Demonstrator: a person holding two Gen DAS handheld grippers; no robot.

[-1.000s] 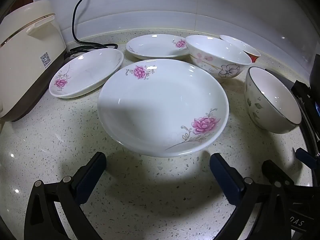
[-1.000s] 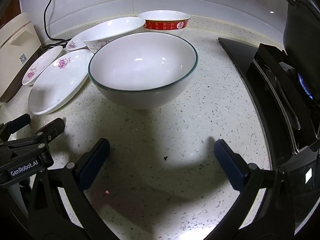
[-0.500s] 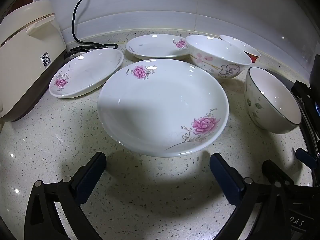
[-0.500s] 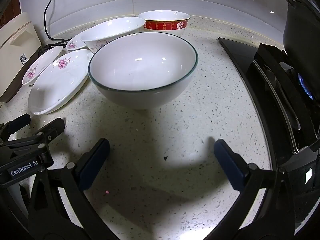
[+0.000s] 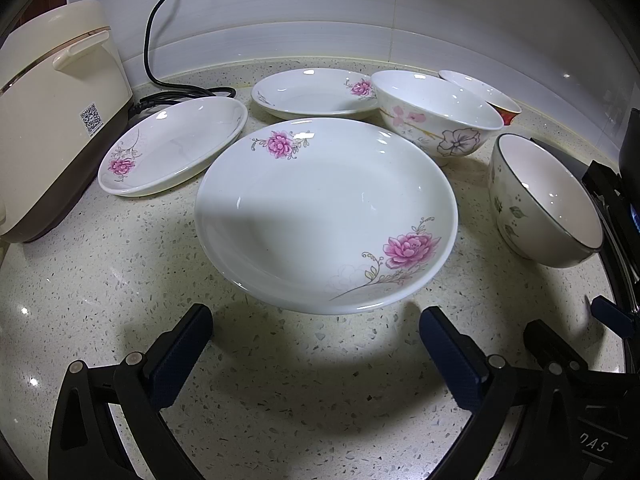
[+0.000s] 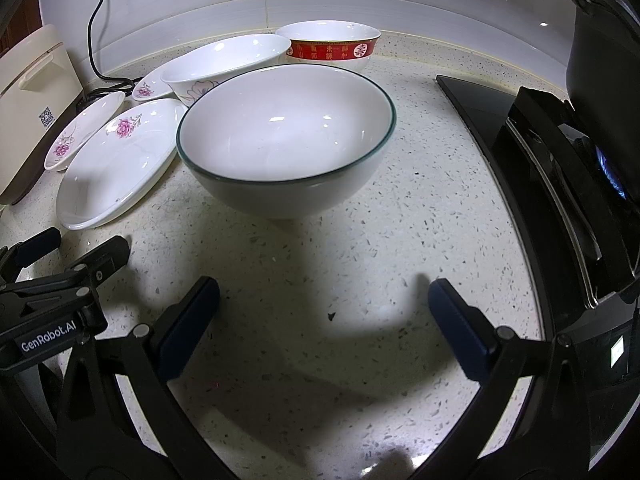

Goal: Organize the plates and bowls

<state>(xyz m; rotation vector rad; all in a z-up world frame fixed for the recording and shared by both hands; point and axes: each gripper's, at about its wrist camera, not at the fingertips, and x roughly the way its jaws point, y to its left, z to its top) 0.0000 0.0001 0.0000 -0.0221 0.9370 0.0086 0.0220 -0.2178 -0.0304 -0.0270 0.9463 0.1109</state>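
Observation:
A large white plate with pink flowers (image 5: 320, 208) sits on the speckled counter just beyond my open, empty left gripper (image 5: 316, 324). Two smaller flowered plates lie behind it, one at the left (image 5: 172, 144) and one at the back (image 5: 316, 92). A flowered bowl (image 5: 436, 116), a red-banded bowl (image 5: 492, 96) and a dark-rimmed bowl (image 5: 540, 196) stand to the right. In the right wrist view the dark-rimmed bowl (image 6: 286, 136) stands just ahead of my open, empty right gripper (image 6: 324, 296); the flowered bowl (image 6: 224, 64) and red-banded bowl (image 6: 328, 46) stand behind it.
A cream rice cooker (image 5: 52, 112) with a black cord (image 5: 160, 20) stands at the left. A gas stove with a lit burner (image 6: 608, 168) and a black pot (image 6: 608, 52) is at the right. The left gripper's body (image 6: 52, 304) shows at the right wrist view's left edge.

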